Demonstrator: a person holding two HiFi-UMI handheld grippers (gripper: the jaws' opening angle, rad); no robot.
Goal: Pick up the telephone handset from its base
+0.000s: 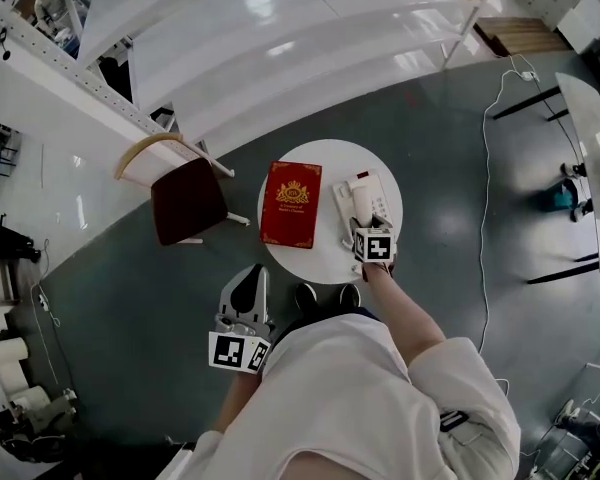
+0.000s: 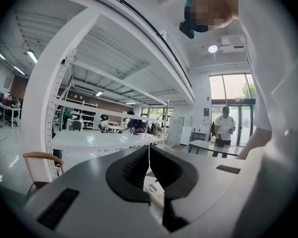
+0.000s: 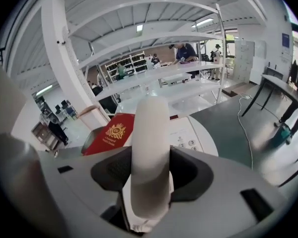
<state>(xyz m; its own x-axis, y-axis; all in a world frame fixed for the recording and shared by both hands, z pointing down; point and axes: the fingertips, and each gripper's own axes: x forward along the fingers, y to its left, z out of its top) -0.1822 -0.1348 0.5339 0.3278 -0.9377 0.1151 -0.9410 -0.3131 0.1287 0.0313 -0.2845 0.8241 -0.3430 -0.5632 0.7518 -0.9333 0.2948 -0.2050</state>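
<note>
**PI:** Surface and room at this mark?

**Op:** I logged a round white table (image 1: 315, 163) on a dark grey floor (image 1: 430, 118). A red book (image 1: 291, 204) lay on its left half and the white base (image 3: 188, 139) on its right, just beside each other. A chair (image 1: 188, 200) with a dark red seat stood near the table's left edge. Long white shelving (image 1: 280, 28) ran behind. A white cable (image 1: 485, 168) trailed over the floor on the right.

**PI:** Handset?

**Op:** The handset (image 3: 150, 148) sat between the jaws of the right gripper (image 3: 150, 175), clamped from both sides. Its free end pointed up and away, in front of the base's keypad. I could not tell whether it still touched the base.

**PI:** Left side?

**Op:** The left gripper (image 2: 149, 168) hung off the table, near the person's white sleeve, and looked out level at the shelving. Its jaws stood together, with only a thin slit between them.
</note>
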